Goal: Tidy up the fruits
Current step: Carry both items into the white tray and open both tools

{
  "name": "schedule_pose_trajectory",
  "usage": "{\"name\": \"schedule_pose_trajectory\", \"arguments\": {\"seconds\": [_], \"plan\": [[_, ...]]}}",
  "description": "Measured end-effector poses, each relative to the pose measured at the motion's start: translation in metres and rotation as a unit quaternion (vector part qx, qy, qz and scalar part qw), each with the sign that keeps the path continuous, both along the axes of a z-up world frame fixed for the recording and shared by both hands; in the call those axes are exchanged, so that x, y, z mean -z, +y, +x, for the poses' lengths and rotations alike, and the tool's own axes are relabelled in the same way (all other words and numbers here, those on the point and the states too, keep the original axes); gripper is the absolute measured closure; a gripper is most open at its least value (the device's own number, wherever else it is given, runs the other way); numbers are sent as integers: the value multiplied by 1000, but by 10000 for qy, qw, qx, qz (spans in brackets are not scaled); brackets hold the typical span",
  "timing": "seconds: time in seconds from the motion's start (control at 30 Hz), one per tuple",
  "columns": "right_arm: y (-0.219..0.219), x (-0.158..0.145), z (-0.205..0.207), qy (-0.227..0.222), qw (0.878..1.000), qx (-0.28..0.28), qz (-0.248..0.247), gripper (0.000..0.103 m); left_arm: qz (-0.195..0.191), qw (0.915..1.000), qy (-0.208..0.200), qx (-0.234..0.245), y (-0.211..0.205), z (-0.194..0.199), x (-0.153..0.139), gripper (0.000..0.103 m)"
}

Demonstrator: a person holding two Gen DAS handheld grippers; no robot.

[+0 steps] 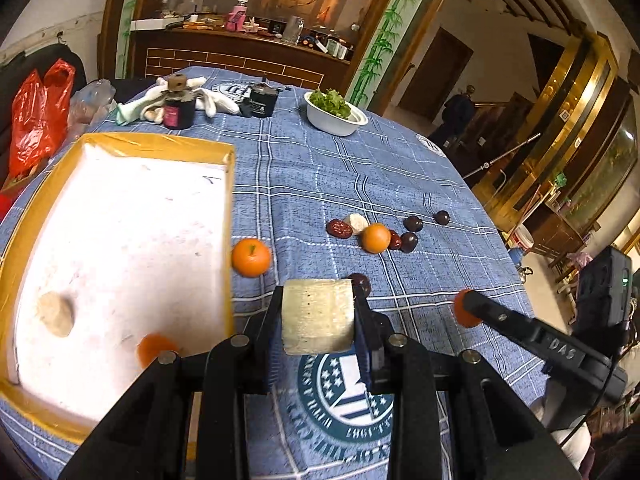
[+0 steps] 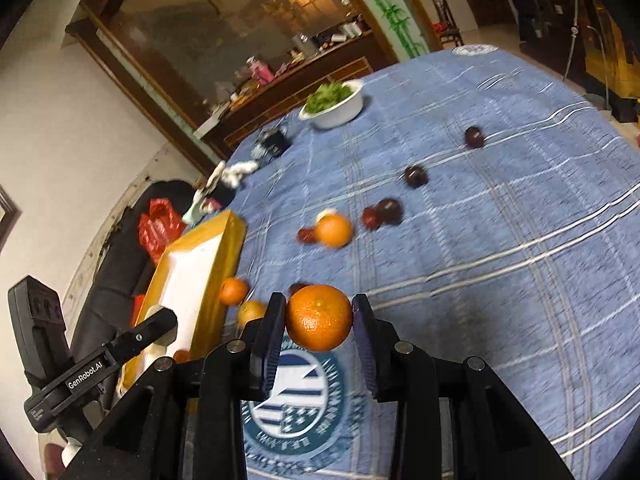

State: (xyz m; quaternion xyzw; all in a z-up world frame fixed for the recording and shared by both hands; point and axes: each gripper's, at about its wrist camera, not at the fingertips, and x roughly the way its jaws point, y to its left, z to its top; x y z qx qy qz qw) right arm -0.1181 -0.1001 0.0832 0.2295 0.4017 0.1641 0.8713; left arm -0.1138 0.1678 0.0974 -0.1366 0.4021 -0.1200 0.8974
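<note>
My left gripper (image 1: 318, 297) is shut on a pale, cut cylindrical chunk (image 1: 318, 320), held above the blue checked cloth just right of the tray. The white tray with a yellow rim (image 1: 160, 142) holds a pale piece (image 1: 56, 314) and a blurred orange (image 1: 154, 350). My right gripper (image 2: 318, 303) is shut on an orange (image 2: 319, 320) over the cloth's round emblem. Loose on the cloth lie an orange (image 1: 251, 257) beside the tray, another orange (image 1: 376, 237), red dates (image 1: 339, 228), a white chunk (image 1: 356, 222) and dark plums (image 1: 413, 223).
A white bowl of greens (image 1: 334, 114) stands at the far side. A dark jar (image 1: 178, 110), white gloves (image 1: 212, 100) and a black box (image 1: 262, 100) sit behind the tray. Red plastic bags (image 1: 36, 120) lie off the table's left edge.
</note>
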Motion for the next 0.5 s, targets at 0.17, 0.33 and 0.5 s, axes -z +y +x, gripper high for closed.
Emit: {"name": "schedule_pose_trajectory", "arguments": {"seconds": [0.17,0.33,0.5], "plan": [[31,2,0,96,9989,-408,227,66,-211,9992,-265,-208,38,-14,-12,74],[60,-4,13,176,9910,-920,954,65,-250,9974,-309,-606,80,-26,-8,74],[117,-4,23,380,9755,-1689,1358,65,-314,9944,-193,-988,118,-29,6,74]]}}
